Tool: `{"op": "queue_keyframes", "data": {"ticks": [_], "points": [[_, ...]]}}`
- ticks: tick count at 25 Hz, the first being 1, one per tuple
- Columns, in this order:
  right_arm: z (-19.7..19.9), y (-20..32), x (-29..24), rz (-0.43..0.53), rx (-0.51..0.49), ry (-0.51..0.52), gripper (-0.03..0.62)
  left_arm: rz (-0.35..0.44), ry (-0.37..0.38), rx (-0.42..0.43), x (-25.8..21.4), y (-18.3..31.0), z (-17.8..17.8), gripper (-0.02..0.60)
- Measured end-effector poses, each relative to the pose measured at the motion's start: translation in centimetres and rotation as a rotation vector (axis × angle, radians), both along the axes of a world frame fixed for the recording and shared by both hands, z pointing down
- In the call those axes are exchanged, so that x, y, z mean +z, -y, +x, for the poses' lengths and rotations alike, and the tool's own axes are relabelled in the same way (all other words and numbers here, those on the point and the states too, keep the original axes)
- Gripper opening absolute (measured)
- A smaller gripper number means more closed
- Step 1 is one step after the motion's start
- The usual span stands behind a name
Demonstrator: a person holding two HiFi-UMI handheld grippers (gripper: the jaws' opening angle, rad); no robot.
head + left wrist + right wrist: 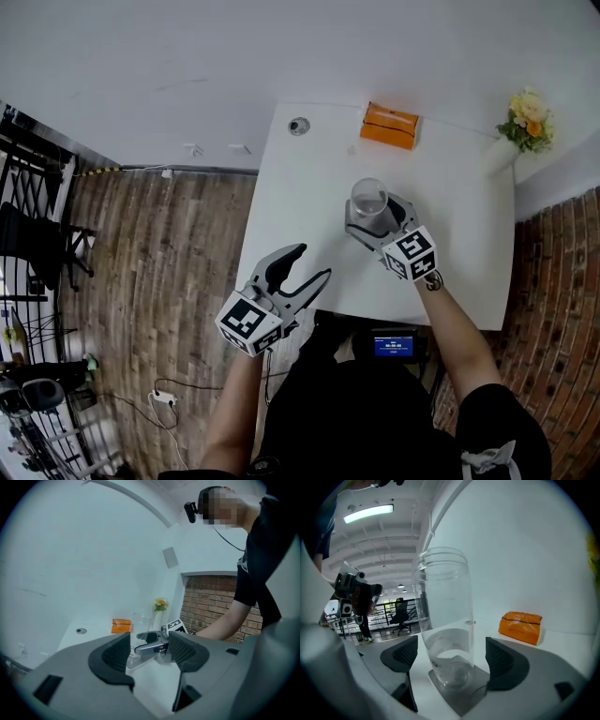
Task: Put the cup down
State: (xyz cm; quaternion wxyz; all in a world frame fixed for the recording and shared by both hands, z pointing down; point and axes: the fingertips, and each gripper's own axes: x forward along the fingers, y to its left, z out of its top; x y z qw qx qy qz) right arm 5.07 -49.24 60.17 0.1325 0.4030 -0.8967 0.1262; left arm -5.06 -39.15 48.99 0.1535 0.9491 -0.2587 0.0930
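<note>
Right gripper view: cup (445,634) upright on table (572,639), between right gripper (452,660) jaws, which are wide apart with pads clear both sides. Left gripper (149,656) jaws spread, empty. Risk: skewed pull-back clips cup wall, tips it.

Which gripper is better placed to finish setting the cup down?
Right. The clear cup stands between the right gripper's fingers; the left gripper hangs open and empty at the white table's near edge.

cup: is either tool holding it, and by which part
Nothing is held. The cup stands untouched between the right tool's open jaws, a gap each side. The left tool is open and empty.
</note>
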Motion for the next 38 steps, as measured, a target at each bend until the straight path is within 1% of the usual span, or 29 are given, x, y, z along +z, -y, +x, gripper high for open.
{"op": "queue_keyframes", "data": {"ticks": [5,10,15,18,23,30,35,38], "points": [[2.2,-1.9,-0.3,-0.036,0.042,0.064,0.442,-0.003,0.002,0.016,0.4,-0.7,0.6,0.261],[4.6,-3.7,-1.7,-0.066,0.102,0.198,0.44,-0.013,0.001,0.046,0.8,-1.6,1.7,0.261],[6.6,-5.1,-3.6,-0.075,0.145,0.264,0.44,-0.006,0.001,0.091,0.7,-2.3,3.1,0.261],[7.3,-5.9,-5.5,-0.067,0.15,0.297,0.44,0.004,0.003,0.115,0.4,-2.5,3.8,0.261],[8.1,-7.3,-9.1,-0.016,0.149,0.353,0.44,0.03,-0.009,0.155,-0.4,-2.6,5.3,0.261],[7.6,-10.4,-13.6,0.057,0.132,0.392,0.439,0.063,-0.038,0.201,-1.7,-3.2,7.0,0.261],[6.7,-12.6,-15.6,0.084,0.105,0.362,0.439,0.088,-0.065,0.216,-3.0,-3.5,7.5,0.261],[6.6,-13.8,-16.2,0.093,0.106,0.329,0.439,0.103,-0.069,0.218,-3.5,-4.0,7.5,0.261]]}}
